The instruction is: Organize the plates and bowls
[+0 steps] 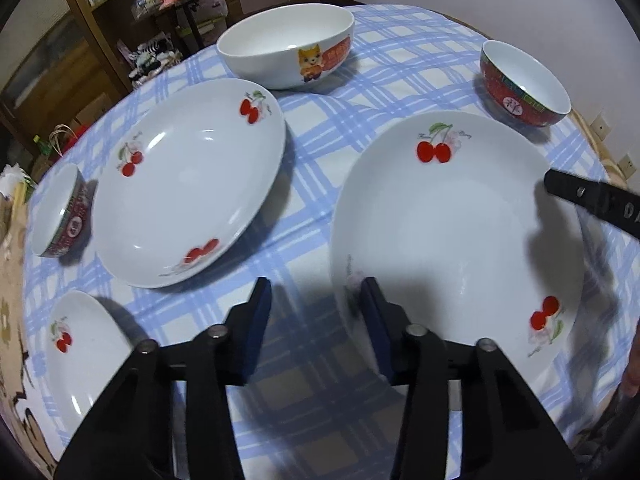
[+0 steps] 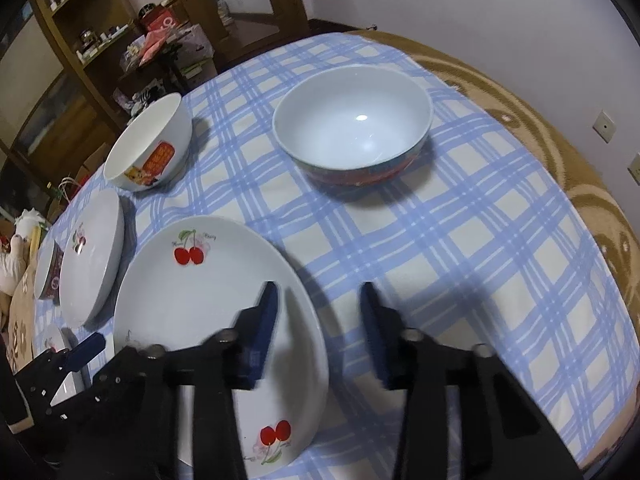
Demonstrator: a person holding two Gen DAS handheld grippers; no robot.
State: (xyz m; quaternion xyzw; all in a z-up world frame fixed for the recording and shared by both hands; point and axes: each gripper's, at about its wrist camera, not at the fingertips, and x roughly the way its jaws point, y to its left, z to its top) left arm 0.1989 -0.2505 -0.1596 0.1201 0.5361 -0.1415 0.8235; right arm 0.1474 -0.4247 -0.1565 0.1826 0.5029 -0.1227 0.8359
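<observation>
At far left of the left wrist view, a small red-banded bowl [image 1: 60, 220] sits on the checked tablecloth [image 1: 312, 184], with a small cherry plate [image 1: 84, 356] below it at lower left. Next right, a second cherry plate [image 1: 188, 180] lies flat, and a white cartoon bowl [image 1: 288, 44] sits at upper centre. Bottom centre, the left gripper [image 1: 316, 312] has jaws partly apart and straddles the near-left rim of the big cherry plate [image 1: 452, 232]: one pad over cloth, one over the plate's inside. No firm pinch visible yet. At upper right is another red bowl [image 1: 524, 84]; at the right edge a black finger of the other tool pokes in over the plate's rim.

Right wrist view, left to right: same plates stacked along the left edge, the big plate at lower centre, and the right gripper [image 2: 320, 320] straddling its right rim, jaws part-open, not clearly clamped. Probably a two-sided hold, since the plate is wide and slick. Likely step: lift it onto another plate. Dishes all still spread out, so early on.
</observation>
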